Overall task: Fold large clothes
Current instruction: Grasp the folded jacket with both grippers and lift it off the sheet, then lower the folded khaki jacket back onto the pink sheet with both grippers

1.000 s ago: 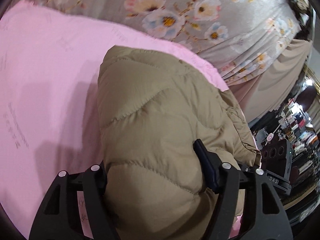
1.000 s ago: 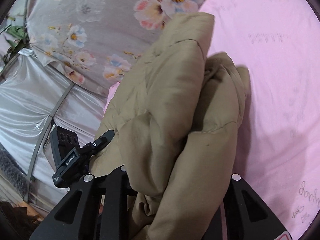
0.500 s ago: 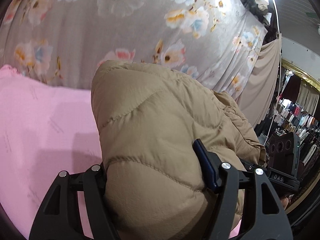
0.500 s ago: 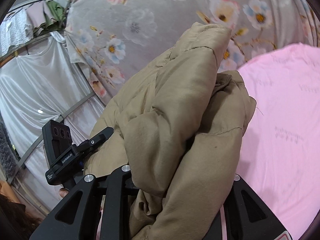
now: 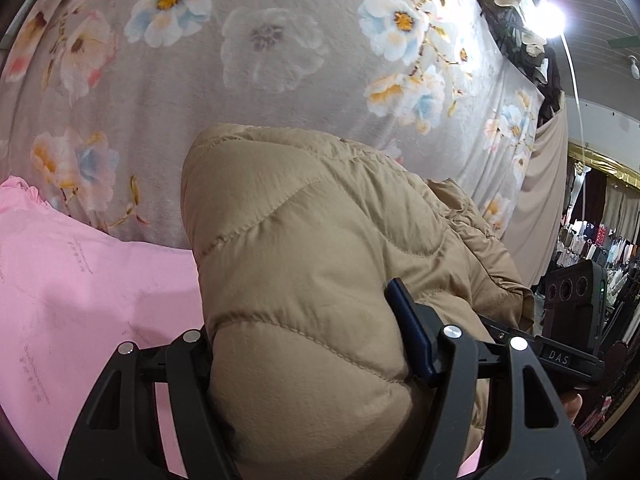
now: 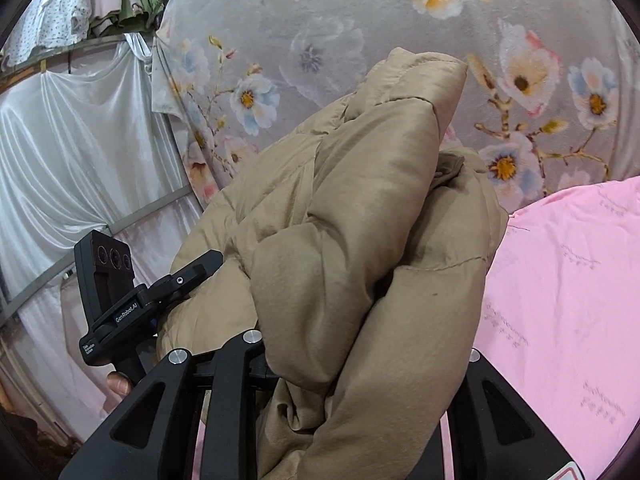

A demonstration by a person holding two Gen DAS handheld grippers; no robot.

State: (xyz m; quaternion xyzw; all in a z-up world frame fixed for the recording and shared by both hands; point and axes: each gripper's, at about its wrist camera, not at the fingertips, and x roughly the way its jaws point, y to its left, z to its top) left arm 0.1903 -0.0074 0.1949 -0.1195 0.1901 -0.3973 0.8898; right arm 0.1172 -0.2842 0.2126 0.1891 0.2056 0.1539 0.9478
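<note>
Left wrist view: our left gripper [image 5: 316,356] has its fingers [image 5: 412,340] clamped on one tan quilted puffer jacket [image 5: 312,264], w/ a fat padded roll bulging up between them. The jacket is held up off the pink printed sheet [image 5: 80,292], which we take to cover the bed; only the sheet's left part shows, below a grey floral curtain [image 5: 260,52] hanging behind. Far right we glimpse the other handheld unit [image 5: 572,312] and a shop interior w/ racks of clothes, too small to read.

Right wrist view: our right gripper [image 6: 360,368] also has its fingers closed on the same jacket [image 6: 360,220], approx at a bunched edge; the pads themselves are buried in fabric, so the exact grip spot is hidden. The bundle rises upright in front of the curtain [image 6: 360,12], and the pink sheet [image 6: 568,300] lies to the right. White satin drapes [image 6: 72,140] hang at left, beside the left-hand unit [image 6: 116,292].

Handling, our judgement: light but bulky, soft, springy fill, smooth shell prob. slippery, so it will puff back open. Better to pinch seams or hem edges, not the padded middle.

Count: 1 jacket, 2 grippers, 1 pink sheet, 1 floral curtain.
</note>
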